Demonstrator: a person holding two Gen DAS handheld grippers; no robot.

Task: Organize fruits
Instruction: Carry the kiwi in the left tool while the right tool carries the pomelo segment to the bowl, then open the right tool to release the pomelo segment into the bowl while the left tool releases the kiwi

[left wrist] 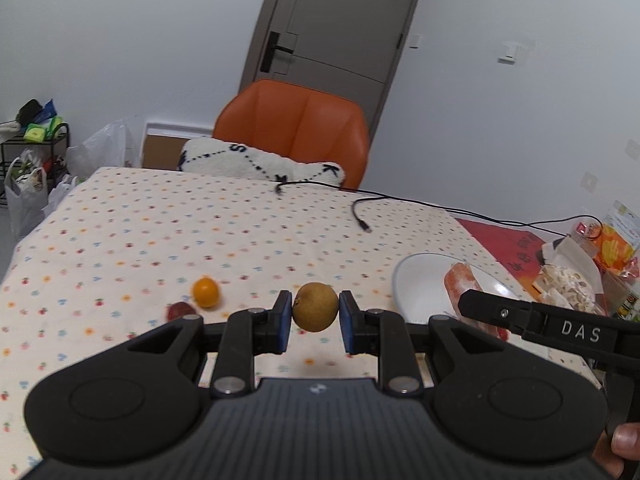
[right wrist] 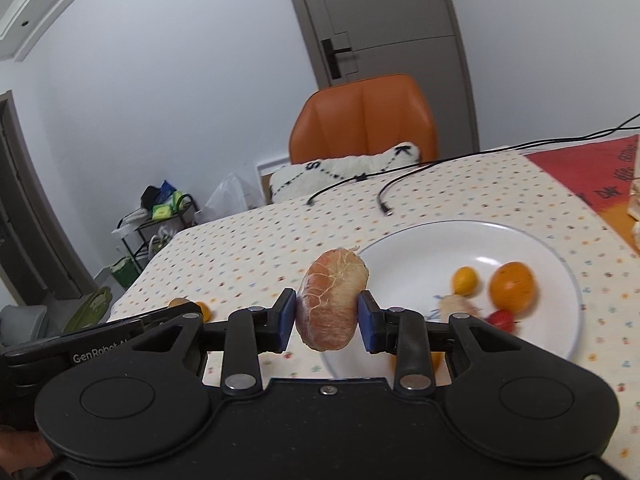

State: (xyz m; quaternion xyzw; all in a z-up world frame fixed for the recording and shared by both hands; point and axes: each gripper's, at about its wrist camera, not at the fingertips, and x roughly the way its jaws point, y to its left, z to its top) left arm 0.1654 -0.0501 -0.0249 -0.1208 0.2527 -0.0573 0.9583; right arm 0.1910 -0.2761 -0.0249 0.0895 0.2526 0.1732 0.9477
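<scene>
My left gripper (left wrist: 315, 314) is shut on a small round brown fruit (left wrist: 315, 306), held above the dotted tablecloth. A small orange fruit (left wrist: 206, 291) and a red fruit (left wrist: 181, 310) lie on the cloth to its left. My right gripper (right wrist: 327, 318) is shut on a peeled orange segment (right wrist: 332, 300), held over the left rim of the white plate (right wrist: 420, 248). On the plate lie a large orange fruit (right wrist: 512, 287), a small yellow-orange fruit (right wrist: 465, 280), a red fruit (right wrist: 502, 319) and a pale piece (right wrist: 454, 304). In the left wrist view the right gripper (left wrist: 476, 300) reaches over the plate (left wrist: 416, 280).
An orange chair (left wrist: 296, 120) with a white cushion (left wrist: 256, 162) stands behind the table. Black cables (left wrist: 360, 216) cross the far cloth. Snack packets (left wrist: 580, 272) and a red mat (left wrist: 504, 240) fill the right side. A shelf with bags (left wrist: 32, 152) stands at far left.
</scene>
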